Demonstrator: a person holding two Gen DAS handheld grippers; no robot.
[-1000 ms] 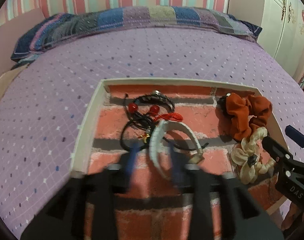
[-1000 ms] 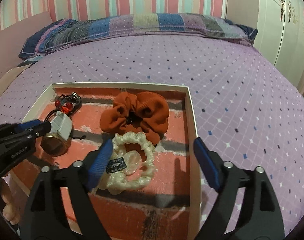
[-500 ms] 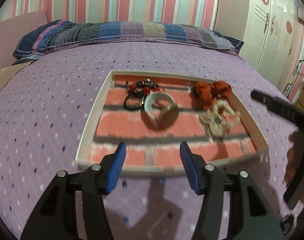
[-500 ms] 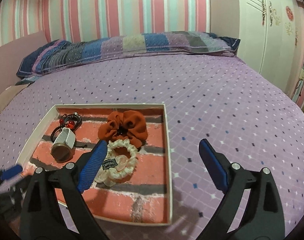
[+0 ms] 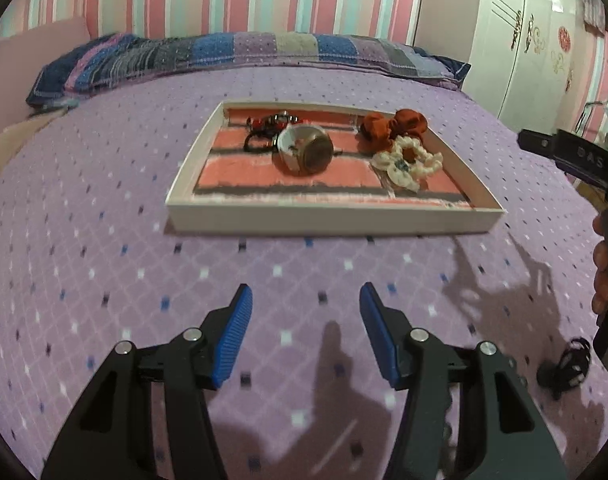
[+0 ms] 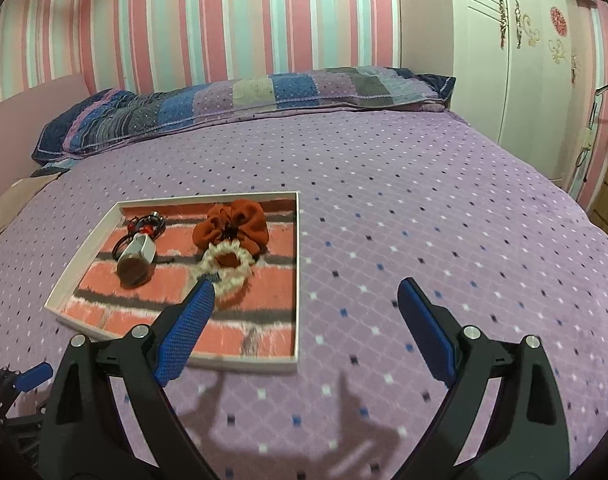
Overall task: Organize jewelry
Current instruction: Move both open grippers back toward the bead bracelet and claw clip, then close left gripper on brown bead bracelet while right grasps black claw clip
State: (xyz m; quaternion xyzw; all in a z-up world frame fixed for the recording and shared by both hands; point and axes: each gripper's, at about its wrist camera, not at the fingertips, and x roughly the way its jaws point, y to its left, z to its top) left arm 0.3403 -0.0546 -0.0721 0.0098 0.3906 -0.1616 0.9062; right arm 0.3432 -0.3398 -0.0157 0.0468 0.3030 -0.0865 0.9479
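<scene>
A shallow white tray (image 5: 331, 216) with a brick-pattern lining lies on the purple bed; it also shows in the right wrist view (image 6: 176, 354). In it lie a white watch (image 5: 304, 150) (image 6: 138, 256), a black cord bracelet with red beads (image 5: 266, 126) (image 6: 144, 226), an orange scrunchie (image 5: 391, 126) (image 6: 234, 222) and a cream scrunchie (image 5: 407, 162) (image 6: 228, 264). My left gripper (image 5: 305, 334) is open and empty, over the bedspread in front of the tray. My right gripper (image 6: 304, 328) is open and empty, near the tray's front right corner.
A small black hair tie (image 5: 565, 366) lies on the bedspread (image 6: 423, 208) at the right, below the other gripper's body (image 5: 575, 160). A striped pillow (image 6: 244, 104) lies at the head of the bed. A white wardrobe (image 6: 523, 56) stands at the right.
Both grippers have pulled back from the tray, toward the bed's front. The left gripper let go of the watch, which now lies in the tray. The tray looks smaller in both views.
</scene>
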